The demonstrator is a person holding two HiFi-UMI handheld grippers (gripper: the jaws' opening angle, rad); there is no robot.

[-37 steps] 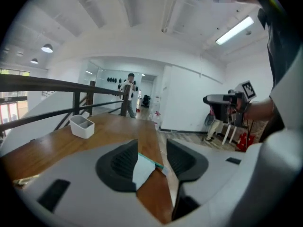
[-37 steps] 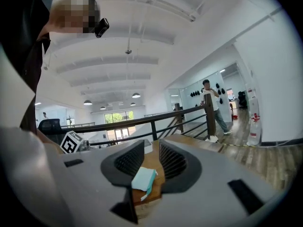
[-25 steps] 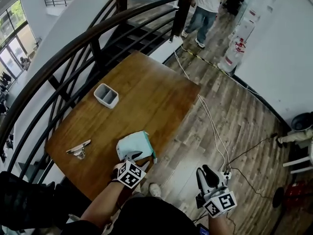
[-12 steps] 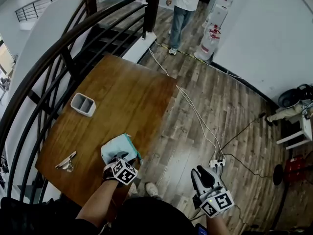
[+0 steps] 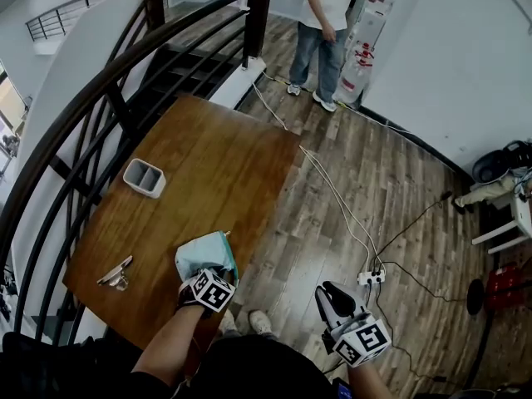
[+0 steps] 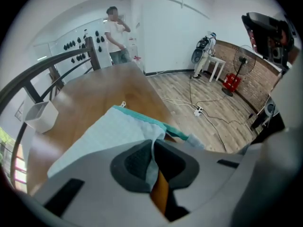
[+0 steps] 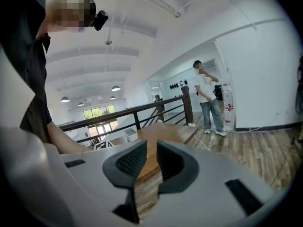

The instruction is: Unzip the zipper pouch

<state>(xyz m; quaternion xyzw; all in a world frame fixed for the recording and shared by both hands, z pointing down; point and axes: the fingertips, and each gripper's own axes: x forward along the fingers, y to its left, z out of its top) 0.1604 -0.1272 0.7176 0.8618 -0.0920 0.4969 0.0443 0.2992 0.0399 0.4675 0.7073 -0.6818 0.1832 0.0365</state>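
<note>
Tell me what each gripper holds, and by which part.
The left gripper, jaws just closed, pinches the pouch by its near fabric edge. The right gripper holds nothing; its jaws have been closing with nothing between them.

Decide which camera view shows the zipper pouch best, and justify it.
The left gripper view: the zipper pouch fills the centre, its corner pinched in the left gripper's jaws, which have just been closing. The head view shows it small, at the table edge. The right gripper view shows none of it.
</note>
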